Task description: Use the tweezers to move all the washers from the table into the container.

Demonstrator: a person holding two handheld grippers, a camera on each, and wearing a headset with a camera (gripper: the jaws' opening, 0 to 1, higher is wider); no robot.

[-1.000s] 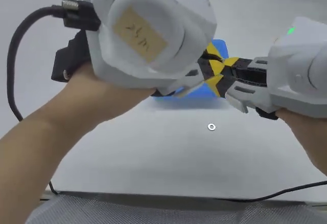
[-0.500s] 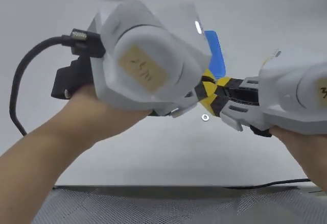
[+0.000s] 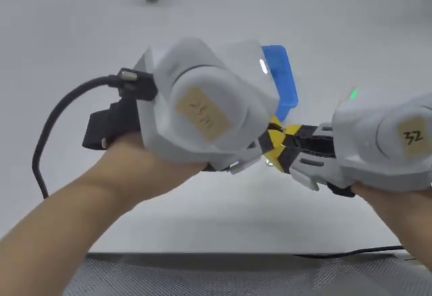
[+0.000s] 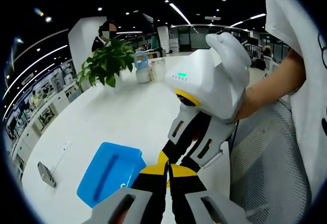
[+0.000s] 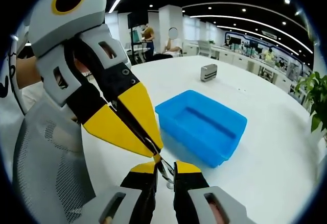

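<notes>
Okay so, left gripper clamped on tweezers | long axis runs along its jaws, tips poking between right gripper jaws | can't tell if right's squeezing | washer on table just under tips, container near

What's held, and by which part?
The left gripper is shut on the tweezers along their body; the thin tips stick out between the jaws of the right gripper; its grip cannot be told.
</notes>
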